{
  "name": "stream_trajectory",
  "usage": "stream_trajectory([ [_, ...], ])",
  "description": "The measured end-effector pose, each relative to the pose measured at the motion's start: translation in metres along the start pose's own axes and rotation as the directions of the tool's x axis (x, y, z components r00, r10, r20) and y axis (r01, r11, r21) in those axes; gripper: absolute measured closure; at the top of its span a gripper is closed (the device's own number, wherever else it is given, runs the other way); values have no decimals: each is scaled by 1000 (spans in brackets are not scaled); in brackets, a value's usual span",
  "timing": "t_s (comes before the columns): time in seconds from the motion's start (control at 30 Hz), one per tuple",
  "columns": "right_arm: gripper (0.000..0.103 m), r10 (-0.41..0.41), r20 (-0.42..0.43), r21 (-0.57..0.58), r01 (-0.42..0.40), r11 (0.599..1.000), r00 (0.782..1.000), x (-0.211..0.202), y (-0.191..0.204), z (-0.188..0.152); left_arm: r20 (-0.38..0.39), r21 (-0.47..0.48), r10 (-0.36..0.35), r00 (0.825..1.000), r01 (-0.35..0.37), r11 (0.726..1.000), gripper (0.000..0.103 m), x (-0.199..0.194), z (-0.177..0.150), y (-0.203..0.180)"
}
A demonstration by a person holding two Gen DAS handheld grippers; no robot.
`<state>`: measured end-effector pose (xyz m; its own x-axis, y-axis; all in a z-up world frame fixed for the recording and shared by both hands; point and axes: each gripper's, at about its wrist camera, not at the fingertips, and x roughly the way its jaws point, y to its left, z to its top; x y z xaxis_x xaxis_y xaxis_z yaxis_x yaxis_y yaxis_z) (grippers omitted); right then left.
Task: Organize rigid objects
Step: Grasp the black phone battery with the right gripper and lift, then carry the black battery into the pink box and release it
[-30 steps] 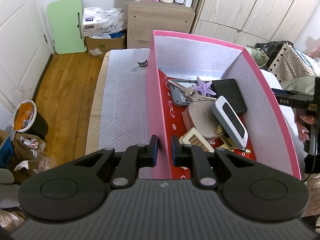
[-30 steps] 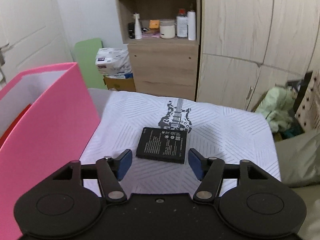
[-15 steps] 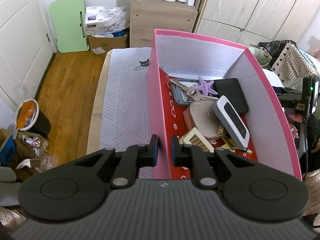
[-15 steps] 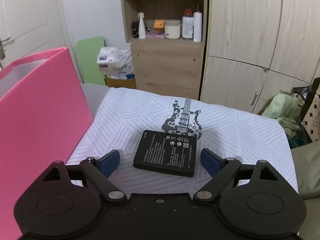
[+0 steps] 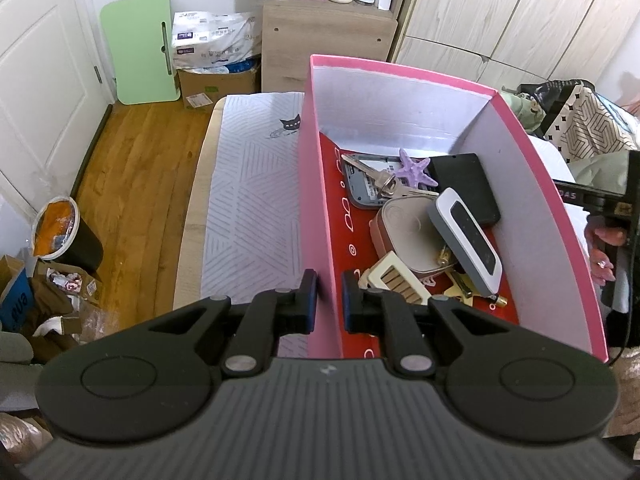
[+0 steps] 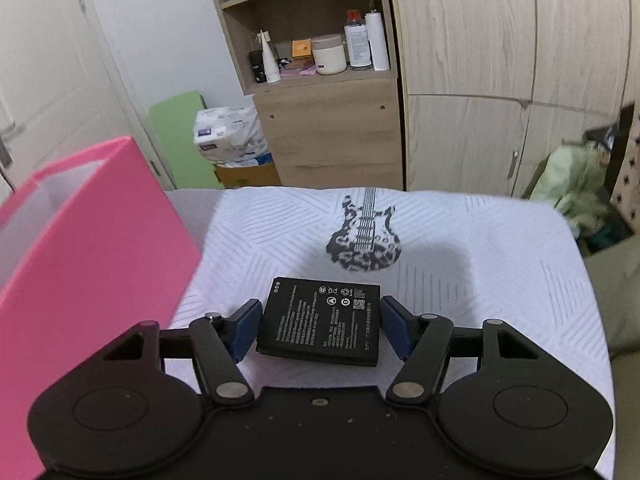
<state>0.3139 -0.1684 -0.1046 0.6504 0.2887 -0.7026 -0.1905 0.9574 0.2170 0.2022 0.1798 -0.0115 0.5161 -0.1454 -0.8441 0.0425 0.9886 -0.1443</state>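
Observation:
My left gripper [image 5: 329, 296] is shut on the near left wall of the pink box [image 5: 316, 216]. Inside lie a white-and-grey device [image 5: 466, 240], a black case [image 5: 464, 184], a purple starfish [image 5: 410, 166], keys [image 5: 380, 178] and a brown pouch [image 5: 404, 232]. In the right wrist view a flat black battery [image 6: 322, 320] lies on the white cloth [image 6: 460, 280]. My right gripper [image 6: 320, 330] has closed around it, one blue pad against each side. The pink box [image 6: 88, 260] stands to its left.
A wooden shelf unit [image 6: 320, 92] and wardrobe doors [image 6: 500, 80] stand behind the table. A bin [image 5: 60, 232] and cardboard clutter sit on the wood floor at left. The right gripper and hand [image 5: 608, 240] show beyond the box's right wall.
My right gripper has moved forward over the battery and closed its fingers from wide open onto the battery's sides. My left gripper has kept its hold on the box wall.

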Motion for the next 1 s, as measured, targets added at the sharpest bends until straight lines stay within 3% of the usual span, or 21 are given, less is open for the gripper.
stream_trajectory([
  [0.33,34,88,81,8,-89,996,993,-56,19,1,5,-4,1,1000,-1,1000,92,0,0,-1],
  [0.43,34,171,144,-72,-162,984,975,-91,48,1,18,2,4,1000,-4,1000,93,-2,-1,-2],
  [0.53,33,294,156,-158,-270,950,943,-117,79,2,25,0,0,1000,0,1000,93,-3,-1,-1],
  [0.7,33,466,53,-222,-444,868,883,-118,119,11,35,-17,-24,999,24,1000,93,-3,-2,5],
  [0.8,33,486,-33,-250,-478,842,874,-101,145,21,44,-14,-33,999,34,999,93,-3,-4,6],
  [1.0,33,487,-223,-164,-525,835,844,-47,182,44,59,-20,-58,997,60,998,92,-3,-6,10],
])
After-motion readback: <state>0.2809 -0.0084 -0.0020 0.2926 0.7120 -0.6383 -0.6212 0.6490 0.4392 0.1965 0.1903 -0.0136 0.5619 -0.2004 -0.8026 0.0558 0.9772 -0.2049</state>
